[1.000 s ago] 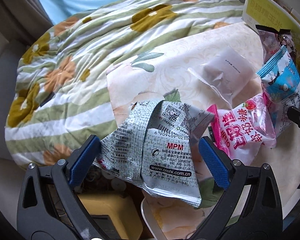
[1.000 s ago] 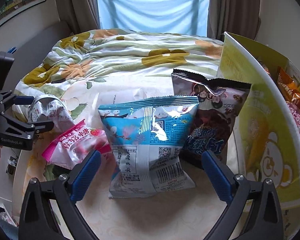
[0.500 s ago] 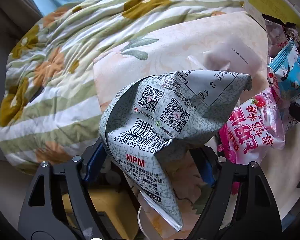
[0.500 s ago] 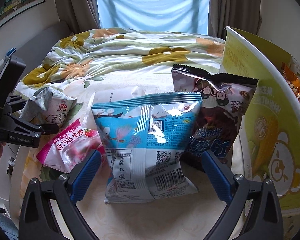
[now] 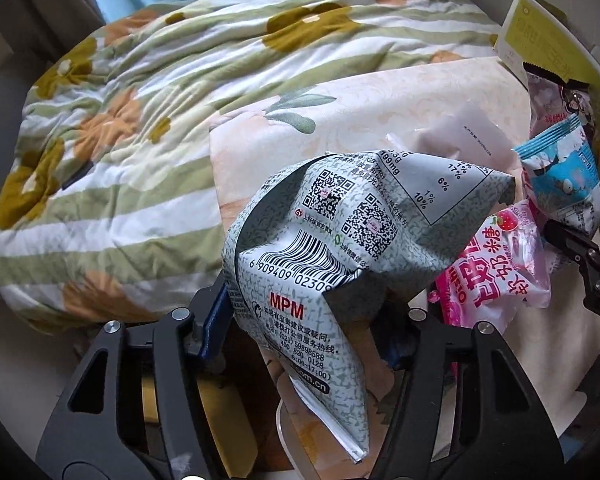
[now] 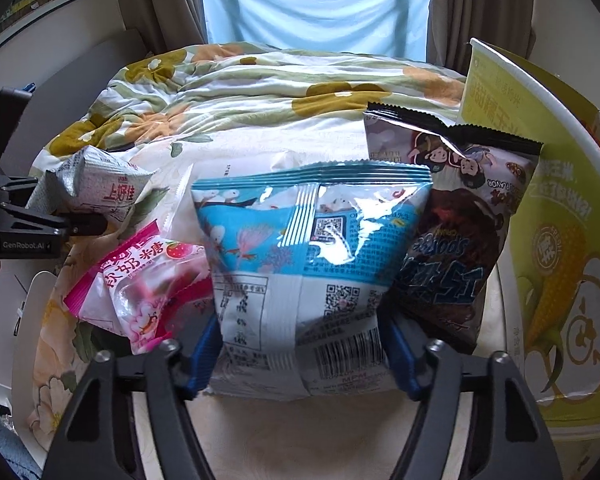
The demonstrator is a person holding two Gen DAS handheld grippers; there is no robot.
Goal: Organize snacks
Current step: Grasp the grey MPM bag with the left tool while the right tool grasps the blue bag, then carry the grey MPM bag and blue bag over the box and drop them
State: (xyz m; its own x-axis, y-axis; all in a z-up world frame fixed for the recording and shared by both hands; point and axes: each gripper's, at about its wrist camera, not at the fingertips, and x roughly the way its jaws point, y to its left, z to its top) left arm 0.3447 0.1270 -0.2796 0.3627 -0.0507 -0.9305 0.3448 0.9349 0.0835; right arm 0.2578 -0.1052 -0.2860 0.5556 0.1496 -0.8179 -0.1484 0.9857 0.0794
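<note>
The left gripper (image 5: 304,320), whose jaws have just been closing, clenches the grey snack bag (image 5: 340,248) at the table's left edge. The right gripper (image 6: 300,354), likewise just closing, pinches the blue snack bag (image 6: 308,264) near the middle. A pink candy bag (image 6: 140,292) lies between them; a dark chocolate bag (image 6: 456,232) leans by the yellow box (image 6: 548,240) on the right.

From my right wrist view, the blue snack bag (image 6: 312,264) is my landmark, sitting between my right gripper (image 6: 300,354) pads. Left of it lies the pink candy bag (image 6: 140,292); further left, the grey bag (image 6: 96,184) sits in my left gripper (image 5: 304,328). Right of it and partly behind leans the dark chocolate bag (image 6: 460,232); beyond that stands the carton (image 6: 548,240). Behind everything spreads the quilt (image 6: 260,92).
</note>
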